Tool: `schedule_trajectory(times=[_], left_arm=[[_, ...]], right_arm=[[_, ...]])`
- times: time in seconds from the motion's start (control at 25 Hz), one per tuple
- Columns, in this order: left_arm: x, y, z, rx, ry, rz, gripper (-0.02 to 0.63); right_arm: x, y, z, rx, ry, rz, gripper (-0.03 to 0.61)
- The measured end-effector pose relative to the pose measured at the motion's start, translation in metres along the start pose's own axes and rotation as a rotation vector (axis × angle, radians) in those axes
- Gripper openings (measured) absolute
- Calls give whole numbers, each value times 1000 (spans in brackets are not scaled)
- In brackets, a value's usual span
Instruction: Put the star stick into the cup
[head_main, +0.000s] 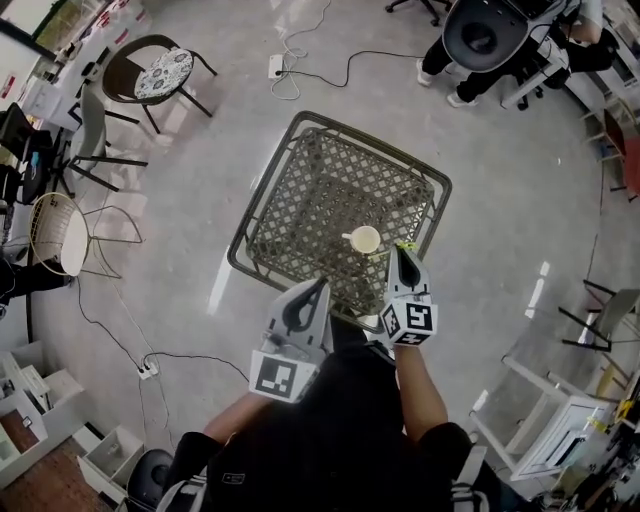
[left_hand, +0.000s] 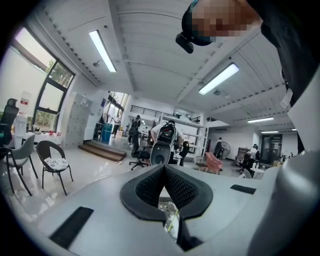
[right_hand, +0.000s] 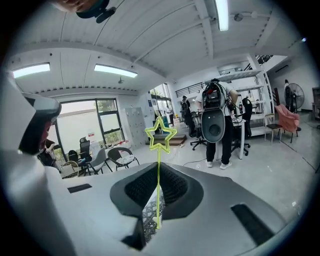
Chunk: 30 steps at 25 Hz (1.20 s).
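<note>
Now, table (head_main: 300, 200): the big square one with the criss-cross top, right in front of you. The cup stands on its near right part.
Right gripper (head_main: 402, 252): this is the one close to the cup. Its tips point away from you and stop just to the right of the cup, not touching it. In the right gripper view its jaws (right_hand: 159, 170) are squeezed together on the star stick.
Left gripper (head_main: 320, 287): it hangs over the near edge of the table, farther from the cup than the right one. In the left gripper view its jaws (left_hand: 164, 169) are pressed together at the tips, with nothing between them.
Cup (head_main: 365, 240): small, pale and round, standing up with its open mouth facing you. It looks empty.
Star stick (right_hand: 158, 160): thin and yellow-green, held only by your right gripper. It runs the same way as the jaws, and the star end sticks out past the tips. In the head view only a tiny green bit (head_main: 406, 245) shows at the tips.
Which way to go: the cup is a little to the left of the stick. I think you need to slide left over the mouth and tip one end down, because the stick seems to point forward, not down.
</note>
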<state>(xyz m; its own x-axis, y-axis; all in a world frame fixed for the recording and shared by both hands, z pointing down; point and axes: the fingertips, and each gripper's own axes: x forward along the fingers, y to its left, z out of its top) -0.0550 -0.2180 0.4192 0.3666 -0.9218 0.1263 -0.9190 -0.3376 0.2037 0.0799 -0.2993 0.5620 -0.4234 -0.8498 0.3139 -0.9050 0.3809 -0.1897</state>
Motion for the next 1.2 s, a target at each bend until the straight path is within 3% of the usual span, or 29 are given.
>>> schedule_trajectory(times=[0.44,1.2], left_arm=[[37,12,-20,-34,51,25,15],[62,34,-35,-55,109,68,15]], right_arm=[[62,-27,-63,7,123,4,17],[114,-36,-145,7,344,26,17]])
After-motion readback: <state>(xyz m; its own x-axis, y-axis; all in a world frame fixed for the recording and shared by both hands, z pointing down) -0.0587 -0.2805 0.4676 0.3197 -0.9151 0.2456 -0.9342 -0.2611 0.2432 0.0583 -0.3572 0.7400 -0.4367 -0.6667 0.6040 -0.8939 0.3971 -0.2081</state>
